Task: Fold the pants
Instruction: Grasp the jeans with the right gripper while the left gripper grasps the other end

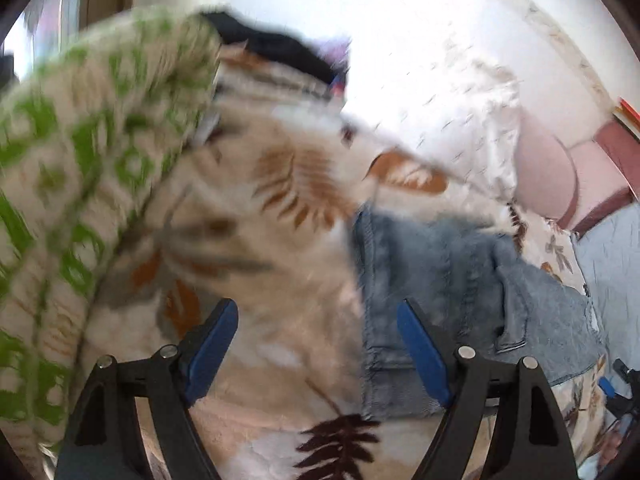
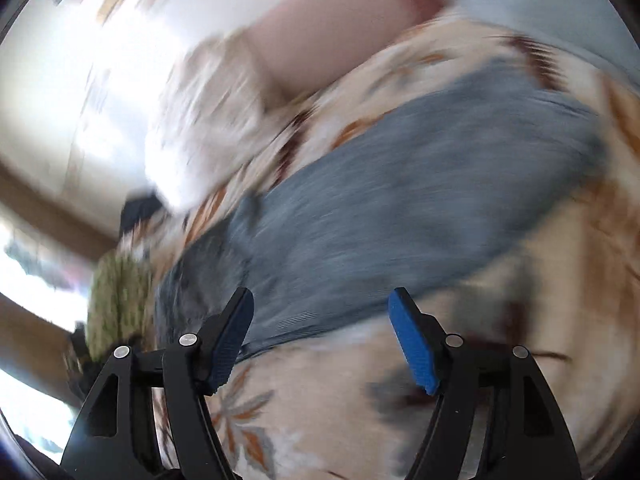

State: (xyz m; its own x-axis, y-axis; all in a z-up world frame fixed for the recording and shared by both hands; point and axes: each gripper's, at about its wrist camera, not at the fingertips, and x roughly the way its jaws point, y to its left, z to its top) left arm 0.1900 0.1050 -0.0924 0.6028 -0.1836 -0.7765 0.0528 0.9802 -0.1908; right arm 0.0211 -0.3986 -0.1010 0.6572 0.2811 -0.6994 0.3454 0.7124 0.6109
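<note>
While both views are blurring, the blue jeans (image 1: 472, 292) are lying bunched on a leaf-print blanket (image 1: 260, 240), beside a green-patterned pillow (image 1: 80, 160). The left gripper (image 1: 316, 344) is hovering with fingers apart, gripping nothing. The right gripper (image 2: 320, 336) is likewise gaping over the jeans' edge.

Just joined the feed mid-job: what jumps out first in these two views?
The blue-grey denim pants lie on a cream leaf-print blanket, right of centre in the left wrist view. A green-patterned cushion fills that view's left side. Both the left tongs and the right tongs are open and empty; both views are motion-blurred.
</note>
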